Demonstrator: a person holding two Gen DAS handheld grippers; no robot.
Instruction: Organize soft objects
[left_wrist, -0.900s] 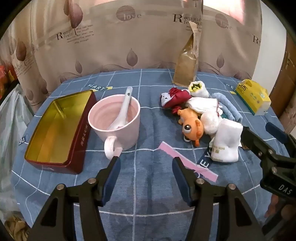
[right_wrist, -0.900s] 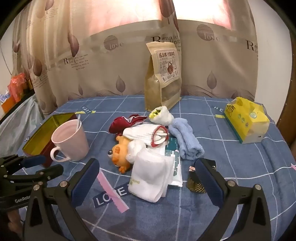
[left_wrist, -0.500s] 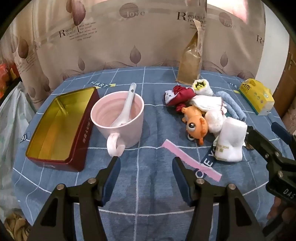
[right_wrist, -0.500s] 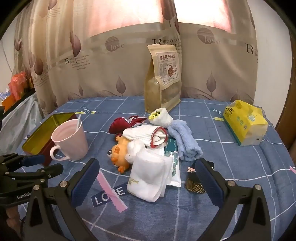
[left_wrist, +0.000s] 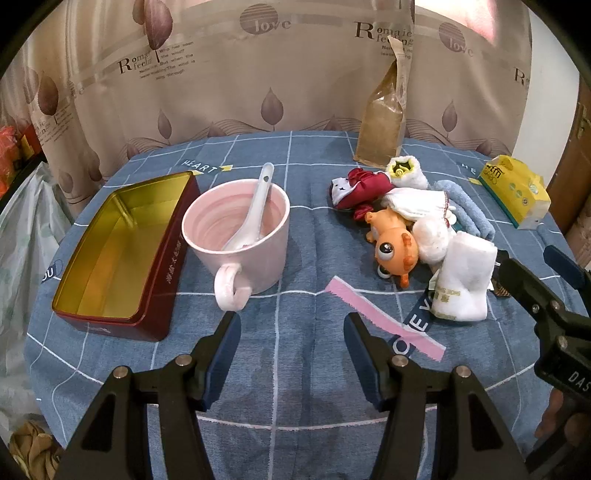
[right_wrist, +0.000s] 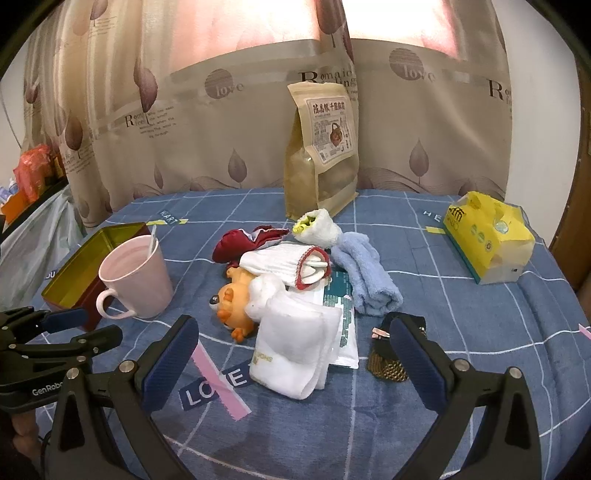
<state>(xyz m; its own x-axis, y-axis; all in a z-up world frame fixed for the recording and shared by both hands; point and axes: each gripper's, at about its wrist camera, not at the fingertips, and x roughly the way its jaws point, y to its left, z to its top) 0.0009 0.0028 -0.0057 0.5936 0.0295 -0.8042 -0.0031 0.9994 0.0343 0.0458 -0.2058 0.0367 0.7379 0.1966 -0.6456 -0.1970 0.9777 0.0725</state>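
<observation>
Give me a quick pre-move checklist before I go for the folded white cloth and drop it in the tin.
1. Right hand-held gripper open, nothing held: ok.
2. Left hand-held gripper open, nothing held: ok.
3. Folded white cloth at the near edge of the pile, nothing on top: ok.
4. Cloth free of neighbours: not ok, it lies on a packet and against the orange toy.
5. Red tin open, nothing in it: ok.
6. Pink mug stands right beside the tin: not ok.

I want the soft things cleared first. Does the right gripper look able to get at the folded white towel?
Probably yes. The right gripper is open wide, and the folded white towel lies at the near edge of the pile with nothing in front of it.
</observation>
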